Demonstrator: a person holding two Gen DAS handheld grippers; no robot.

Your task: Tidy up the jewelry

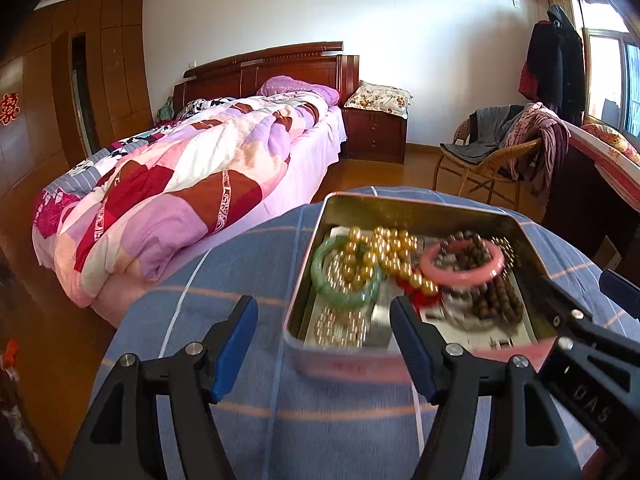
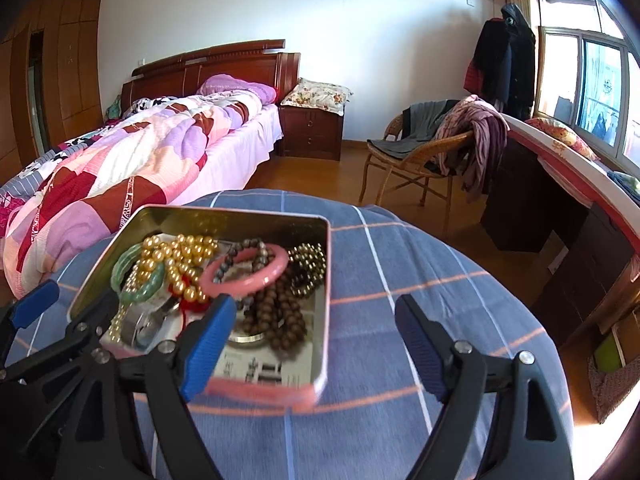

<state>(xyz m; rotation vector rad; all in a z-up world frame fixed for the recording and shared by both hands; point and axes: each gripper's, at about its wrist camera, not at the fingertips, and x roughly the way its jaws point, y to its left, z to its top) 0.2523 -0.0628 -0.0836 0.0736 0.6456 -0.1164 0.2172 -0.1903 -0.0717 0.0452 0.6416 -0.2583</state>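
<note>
An open pink-sided metal tin (image 1: 400,210) (image 2: 316,392) sits on a table with a blue checked cloth (image 1: 248,264) (image 2: 400,264). Inside lie a green bangle (image 1: 344,298) (image 2: 120,266), a gold bead strand (image 1: 390,258) (image 2: 182,256), a pink bangle (image 1: 460,274) (image 2: 244,284) and brown wooden beads (image 1: 500,300) (image 2: 280,316). My left gripper (image 1: 324,316) is open, straddling the tin's near left corner; it also shows in the right wrist view (image 2: 76,300). My right gripper (image 2: 314,320) is open and empty at the tin's near right corner, and shows in the left wrist view (image 1: 580,284).
A bed with a pink patchwork quilt (image 1: 172,184) (image 2: 132,160) stands to the left. A wicker chair draped with clothes (image 1: 492,156) (image 2: 432,148) is beyond the table. A dark desk (image 2: 560,220) runs along the window at the right.
</note>
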